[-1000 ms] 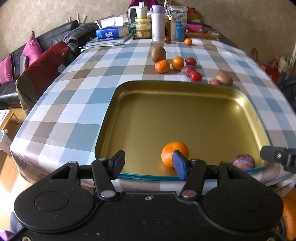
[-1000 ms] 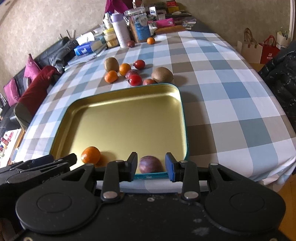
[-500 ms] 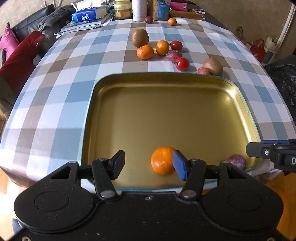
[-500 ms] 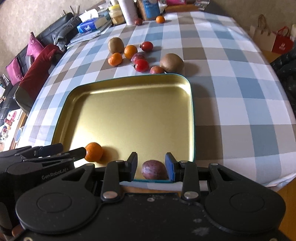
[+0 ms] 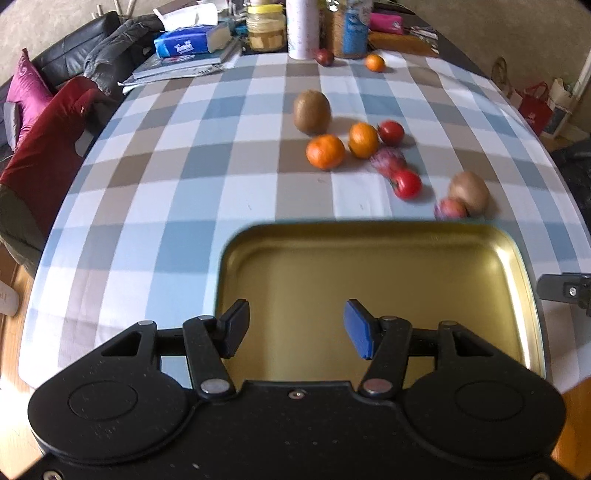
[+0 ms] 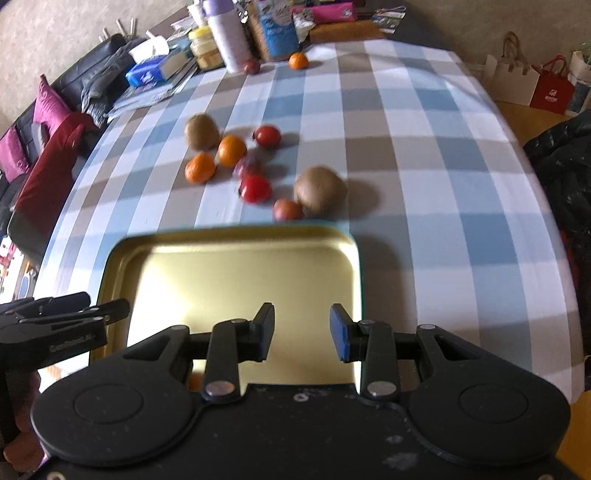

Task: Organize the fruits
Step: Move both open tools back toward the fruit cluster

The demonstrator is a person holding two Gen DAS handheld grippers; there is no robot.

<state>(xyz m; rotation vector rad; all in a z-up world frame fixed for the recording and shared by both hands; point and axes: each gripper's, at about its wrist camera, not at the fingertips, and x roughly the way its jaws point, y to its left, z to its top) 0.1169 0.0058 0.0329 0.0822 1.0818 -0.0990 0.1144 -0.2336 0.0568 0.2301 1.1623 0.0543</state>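
A gold tray (image 5: pixel 369 240) (image 6: pixel 236 240) lies on the checked tablecloth close in front of both grippers. Beyond its far rim lie loose fruits: two kiwis (image 5: pixel 312 110) (image 5: pixel 469 192), two oranges (image 5: pixel 325 151) (image 5: pixel 364 139), red tomatoes (image 5: pixel 406 184) (image 5: pixel 391 132) and purple plums (image 5: pixel 386 160) (image 5: pixel 448 209). The same group shows in the right wrist view, with a kiwi (image 6: pixel 320 190) and a tomato (image 6: pixel 255 189) nearest the tray. My left gripper (image 5: pixel 295 328) is open and empty over the tray. My right gripper (image 6: pixel 302 332) is open and empty over the tray's right part.
At the table's far end stand bottles and jars (image 5: pixel 299 26), a tissue box on books (image 5: pixel 184 44), a small orange (image 5: pixel 375 62) and a dark plum (image 5: pixel 324 57). A sofa with red and pink cushions (image 5: pixel 40 122) is left; shopping bags (image 6: pixel 550 88) are right.
Both grippers have moved forward over the tray and opened wider. The orange and the plum at the tray's near edge have dropped out of sight below the grippers.
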